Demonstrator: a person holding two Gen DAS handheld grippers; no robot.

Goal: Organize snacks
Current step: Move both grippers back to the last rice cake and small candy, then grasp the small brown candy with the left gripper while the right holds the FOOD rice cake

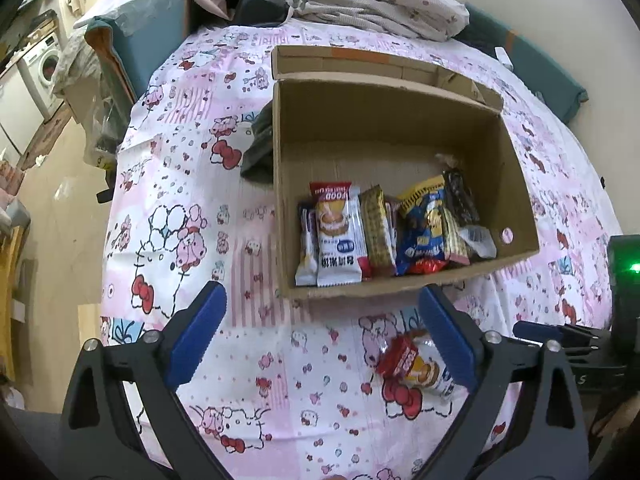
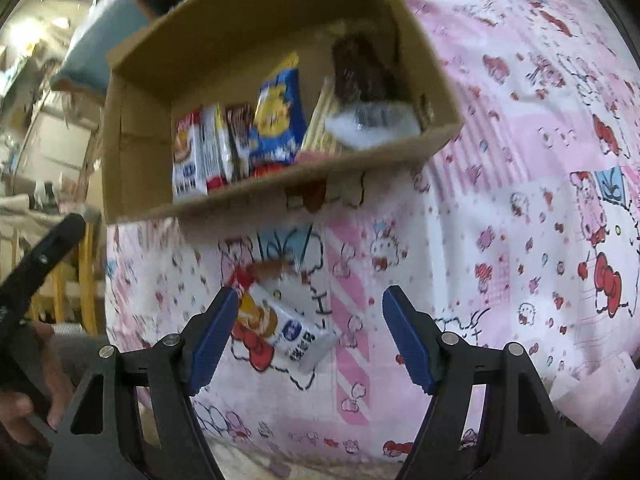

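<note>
With both the left gripper (image 1: 322, 334) and right gripper (image 2: 306, 334) spread apart and empty, the last snack packet (image 2: 280, 324), lying on the cloth (image 2: 500, 160) just before the box (image 2: 132, 176), should be straddled squarely before being squeezed.

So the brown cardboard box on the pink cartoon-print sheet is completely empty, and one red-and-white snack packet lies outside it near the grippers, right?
Not quite. The brown cardboard box is not empty: the left wrist view shows a row of snack packets along its near wall. The rest holds: the box sits on the pink cartoon-print sheet, and one red-and-white snack packet lies outside it near the open grippers.
</note>
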